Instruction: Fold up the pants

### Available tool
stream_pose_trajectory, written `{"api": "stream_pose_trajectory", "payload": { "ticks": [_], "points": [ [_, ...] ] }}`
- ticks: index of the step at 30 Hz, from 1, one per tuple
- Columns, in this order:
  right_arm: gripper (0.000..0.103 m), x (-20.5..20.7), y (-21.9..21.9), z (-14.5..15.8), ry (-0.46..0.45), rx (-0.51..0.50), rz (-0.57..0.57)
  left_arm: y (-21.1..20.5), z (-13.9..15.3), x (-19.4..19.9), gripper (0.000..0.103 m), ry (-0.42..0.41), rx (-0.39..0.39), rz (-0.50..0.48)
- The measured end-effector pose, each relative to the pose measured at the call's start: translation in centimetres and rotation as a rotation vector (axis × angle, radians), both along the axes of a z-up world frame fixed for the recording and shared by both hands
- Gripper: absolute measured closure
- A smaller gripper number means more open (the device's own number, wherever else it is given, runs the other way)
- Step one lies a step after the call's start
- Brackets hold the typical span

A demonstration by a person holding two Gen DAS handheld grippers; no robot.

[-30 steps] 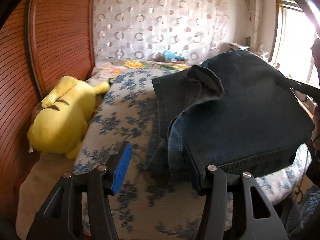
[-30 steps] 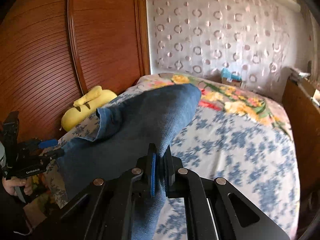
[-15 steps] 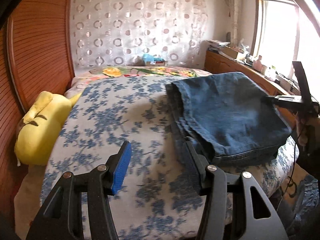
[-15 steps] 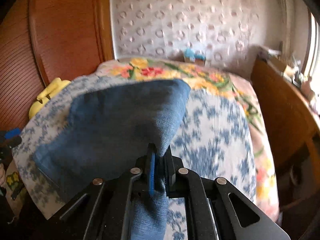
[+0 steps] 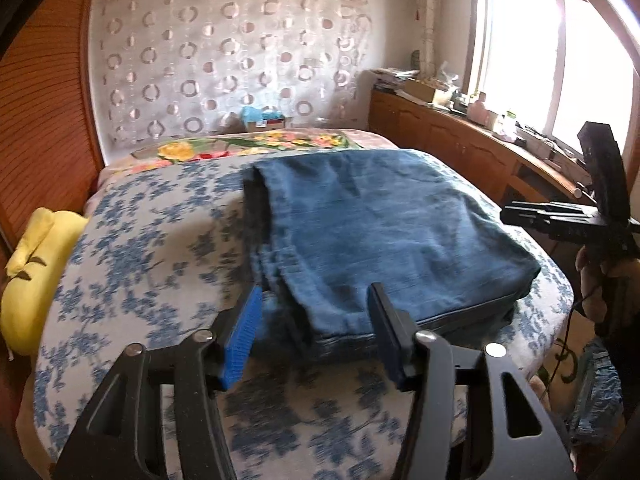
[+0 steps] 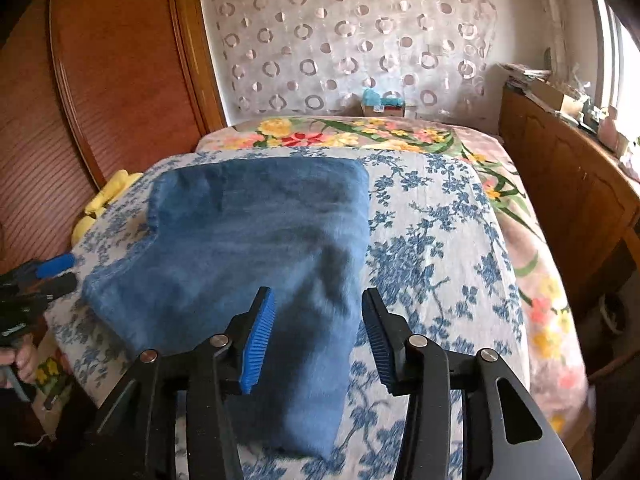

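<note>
Two grippers hover at the near edge of the bed (image 5: 132, 248), both spread wide and holding nothing. At far left a yellow plush toy (image 5: 30, 276) lies against the wooden wall. The left gripper (image 5: 314, 330) frames the near-left corner of the folded blue jeans (image 5: 384, 232) — flat on the floral cover. The right gripper (image 6: 318, 338) hangs just above their near end.

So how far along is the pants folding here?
Mostly done: the jeans lie folded in a flat stack on the bed. Nothing is in hand; the left tool and right tool are both open and clear of the cloth. At most a final tidy-up is left.
</note>
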State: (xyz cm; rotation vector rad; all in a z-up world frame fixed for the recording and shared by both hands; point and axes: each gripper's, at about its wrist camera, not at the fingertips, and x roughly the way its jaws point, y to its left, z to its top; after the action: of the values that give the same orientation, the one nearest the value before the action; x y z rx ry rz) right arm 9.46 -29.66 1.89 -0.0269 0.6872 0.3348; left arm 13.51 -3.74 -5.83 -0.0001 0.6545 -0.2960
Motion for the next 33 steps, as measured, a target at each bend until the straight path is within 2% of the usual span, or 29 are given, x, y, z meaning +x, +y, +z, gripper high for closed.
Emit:
{"api": "stream_pose_trajectory", "payload": {
  "ticks": [2,5,13,17,21,26,30,33],
  "points": [
    [0.053,-1.1,-0.3,-0.1,-0.006,0.005,-0.002,-0.8,0.1,0.1,0.029,-0.01,-0.008,-0.018],
    [0.053,-1.8,-0.7,-0.2,-0.019,0.004,-0.002,-1.8,0.2,0.3,0.024,-0.012,-0.008,-0.045],
    [0.053,-5.0,-3.5,3.6,-0.116,-0.027,-0.034,-3.7,0.4,0.5,0.023,-0.015,0.014,-0.071],
    [0.052,-5.6,-4.8,5.4,-0.139,-0.106,-0.048,-4.5,0.5,0.3,0.023,-0.021,0.024,-0.083],
    [0.052,-6.0,-5.2,6.2,-0.144,-0.127,-0.048,-5.0,0.6,0.6,0.023,-0.018,0.027,-0.083],
    [0.051,-5.7,-3.5,5.5,-0.136,-0.13,-0.017,-5.2,0.3,1.0,0.023,-0.012,0.032,-0.082],
    [0.044,-5.0,-2.9,3.7,-0.098,-0.096,0.009,-5.4,-0.6,1.4,0.023,0.016,0.029,-0.081],
    [0.044,-3.9,-2.5,2.5,-0.073,-0.067,0.024,-5.8,-1.1,1.3,0.023,0.023,0.031,-0.084]
  ]
}}
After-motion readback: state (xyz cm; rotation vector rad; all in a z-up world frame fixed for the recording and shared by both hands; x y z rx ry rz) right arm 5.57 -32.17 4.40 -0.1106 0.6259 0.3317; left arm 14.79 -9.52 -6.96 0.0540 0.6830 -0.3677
